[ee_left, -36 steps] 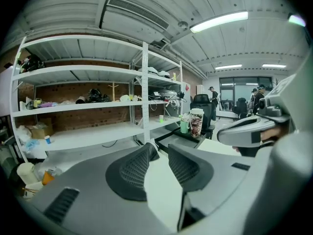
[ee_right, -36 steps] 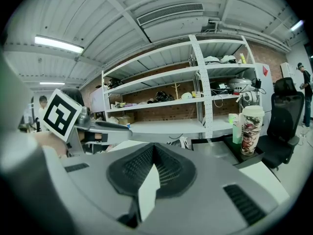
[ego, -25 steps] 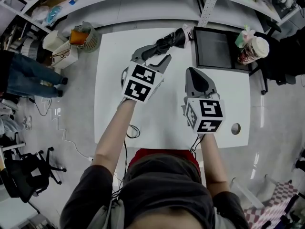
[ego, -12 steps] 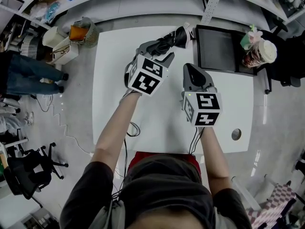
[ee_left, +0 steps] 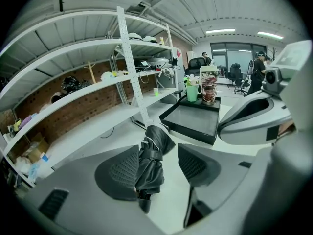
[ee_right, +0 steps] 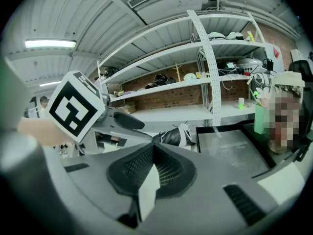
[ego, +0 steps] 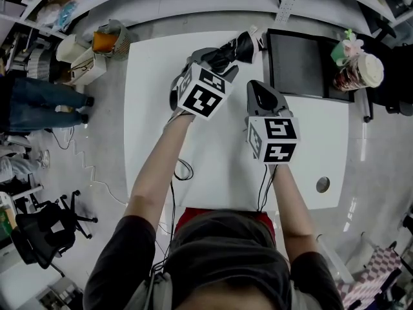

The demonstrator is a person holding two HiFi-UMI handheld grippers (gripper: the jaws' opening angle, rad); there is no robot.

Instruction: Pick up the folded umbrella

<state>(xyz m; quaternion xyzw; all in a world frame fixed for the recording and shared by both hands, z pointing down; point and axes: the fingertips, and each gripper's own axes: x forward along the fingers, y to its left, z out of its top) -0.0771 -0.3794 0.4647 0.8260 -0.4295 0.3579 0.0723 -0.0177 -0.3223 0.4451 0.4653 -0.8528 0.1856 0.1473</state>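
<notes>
The folded black umbrella lies on the white table near its far edge, with a white tag at its far end. My left gripper straddles the umbrella's near end. In the left gripper view the umbrella runs lengthwise between the two pads. The jaws have just been opening and stand wide, with a gap on the right side. My right gripper hovers just right of it, shut with nothing held. In the right gripper view its pads meet, and the umbrella lies beyond them.
A black tray sits right of the umbrella, close to my right gripper. A lidded jar and a green cup stand at its far right. Curved shelving rises behind the table. A cable hangs at the near edge.
Both grippers have moved away from me across the table toward the umbrella. The left jaws now stand on either side of its near end.
</notes>
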